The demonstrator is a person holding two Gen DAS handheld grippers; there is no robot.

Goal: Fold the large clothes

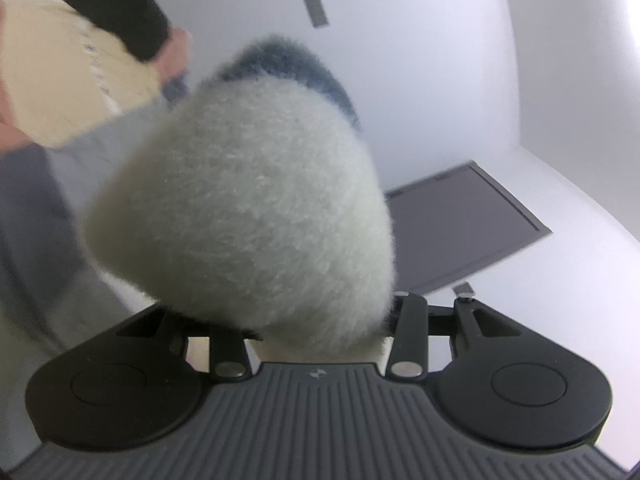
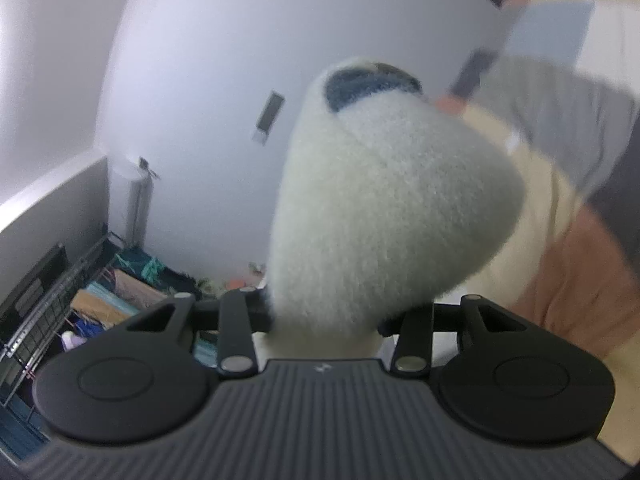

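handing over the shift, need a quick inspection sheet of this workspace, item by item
surface: no work surface seen in either view
job's things: fluffy white garment with a blue patch, bunched close before both cameras
clutter: wire rack of mixed items low by the wall
grippers: left tongs and right tongs each shut on the fluffy white garment, fingertips hidden by it
cables: nothing seen
surroundings: white walls, a dark panel, a blurred person in a black sleeve
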